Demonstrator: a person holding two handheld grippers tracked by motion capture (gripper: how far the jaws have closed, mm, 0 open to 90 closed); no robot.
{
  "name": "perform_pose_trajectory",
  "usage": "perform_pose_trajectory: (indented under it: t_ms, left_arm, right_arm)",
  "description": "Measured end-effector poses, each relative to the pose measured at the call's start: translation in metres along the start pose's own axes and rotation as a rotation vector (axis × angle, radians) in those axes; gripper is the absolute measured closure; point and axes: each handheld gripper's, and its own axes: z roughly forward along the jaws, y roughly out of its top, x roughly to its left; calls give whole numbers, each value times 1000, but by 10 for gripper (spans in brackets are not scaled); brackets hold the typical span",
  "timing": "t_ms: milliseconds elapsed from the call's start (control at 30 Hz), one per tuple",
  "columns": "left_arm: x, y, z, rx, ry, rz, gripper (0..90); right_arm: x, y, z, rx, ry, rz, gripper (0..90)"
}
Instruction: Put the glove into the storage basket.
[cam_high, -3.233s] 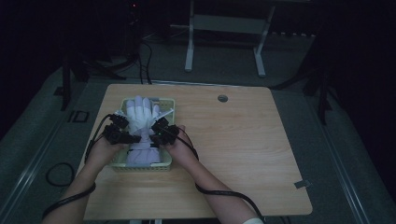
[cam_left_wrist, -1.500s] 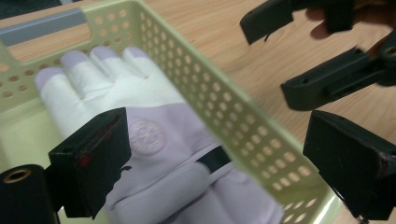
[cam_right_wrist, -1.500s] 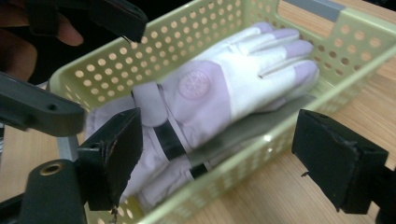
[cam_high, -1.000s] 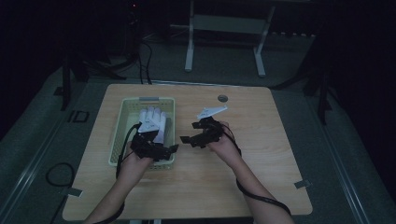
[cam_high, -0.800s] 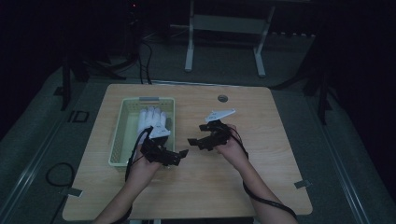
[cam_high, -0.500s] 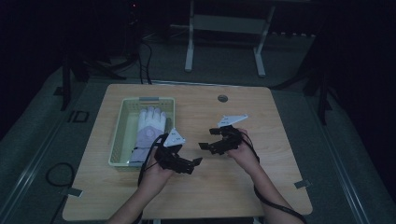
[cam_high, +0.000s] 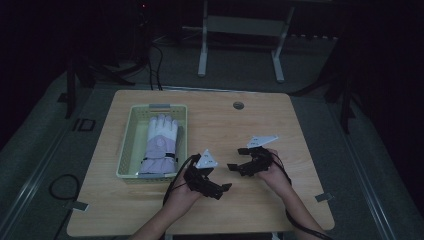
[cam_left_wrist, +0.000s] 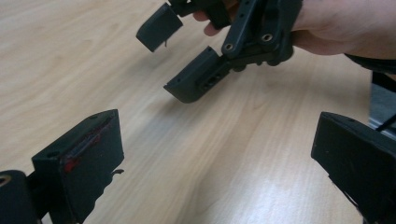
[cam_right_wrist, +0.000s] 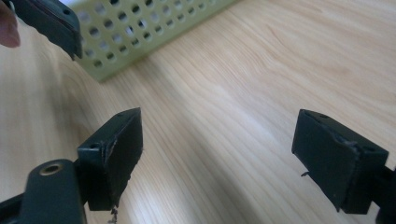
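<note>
1. Where the high view looks down on the wooden tabletop (cam_high: 250, 120), the left hand-held gripper (cam_high: 212, 186) and the right hand-held gripper (cam_high: 243, 161) sit near each other over bare wood, each gripped by a hand and tipped toward the other, each carrying a pale three-cornered plate. A pale green basket (cam_high: 131, 137) lies just to the far left of the left hand-held gripper, with a white glove (cam_high: 160, 145) stretched along its floor, fingers pointing away from the person. A small round grommet (cam_high: 238, 105) is set in the tabletop well beyond both tools.

2. Along the left hand-held gripper (cam_left_wrist: 219, 163) in its own view, the jaws are spread wide with nothing but wood grain between them. Ahead of it hangs the right hand-held gripper (cam_left_wrist: 175, 56), its jaws parted too, gripped by a hand (cam_left_wrist: 336, 28).

3. From the right hand-held gripper (cam_right_wrist: 219, 154) in its own view, the jaws also gape wide and empty. The perforated wall of the basket (cam_right_wrist: 154, 28) stands ahead and to the left, with one jaw of the left tool at the upper left corner.
</note>
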Motion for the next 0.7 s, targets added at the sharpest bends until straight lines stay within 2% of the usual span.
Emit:
perform_pose_trajectory:
  t_ms: [100,267,433,600,700]
  left_arm:
    - [-3,-2,8,4,-19,14,26]
    - [-8,-8,20,14,-53,6,26]
    - [-16,-15,33,28,-90,24,26]
    - [-24,-19,41,46,-100,45,26]
    - [-26,-23,44,35,-112,45,26]
  right_arm:
    - [-3,-10,-6,-5,-40,-4,145]
    - [-10,-26,-16,2,-48,13,146]
    - [-11,-39,-24,18,-67,19,139]
    - [-12,-51,-31,30,-80,17,140]
    - [-13,-60,-36,17,-81,25,139]
